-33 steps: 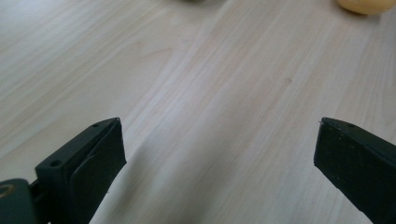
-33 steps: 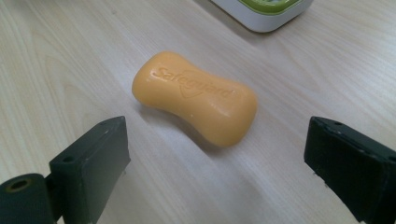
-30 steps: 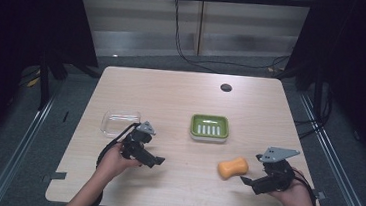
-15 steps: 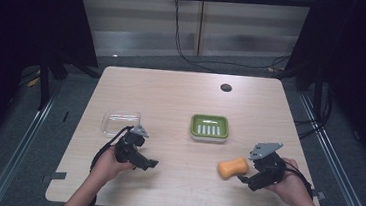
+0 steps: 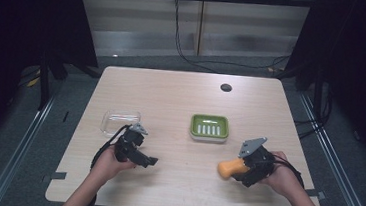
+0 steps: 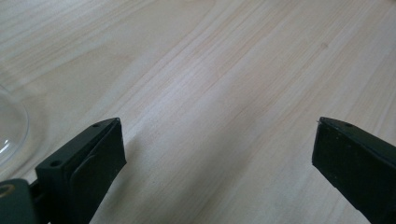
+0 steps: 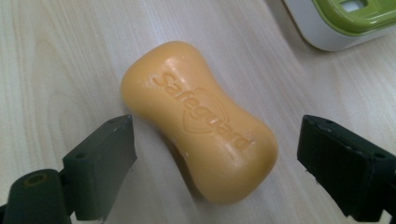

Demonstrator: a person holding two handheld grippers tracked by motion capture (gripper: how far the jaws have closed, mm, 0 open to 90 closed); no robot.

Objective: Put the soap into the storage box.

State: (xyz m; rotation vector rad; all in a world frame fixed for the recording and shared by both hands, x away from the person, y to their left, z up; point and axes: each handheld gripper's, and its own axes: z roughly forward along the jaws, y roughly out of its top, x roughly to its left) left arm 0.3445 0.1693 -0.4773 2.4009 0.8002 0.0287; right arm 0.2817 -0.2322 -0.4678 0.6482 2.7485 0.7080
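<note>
Pale wooden table (image 5: pixel 171 97) (dark curtains around); both hand-held grippers gape, the right (image 7: pixel 215 154) closing around orange soap (image 7: pixel 201 121).

One tabletop (image 5: pixel 171 97) carries everything. On it lies one orange soap bar (image 7: pixel 198 119), at the near right. There is one green soap dish (image 5: pixel 210 127), near the middle, with five pale slots in its floor. One clear plastic lid or tray (image 5: pixel 120 121) sits at the left. One small dark round spot (image 5: pixel 226 87) marks the far side of the board. Two tongs are counted: the left tongs (image 5: pixel 152 160) and the right tongs (image 5: pixel 238 170), each with two black jaws. Two hands come in from the near edge, one to each.
</note>
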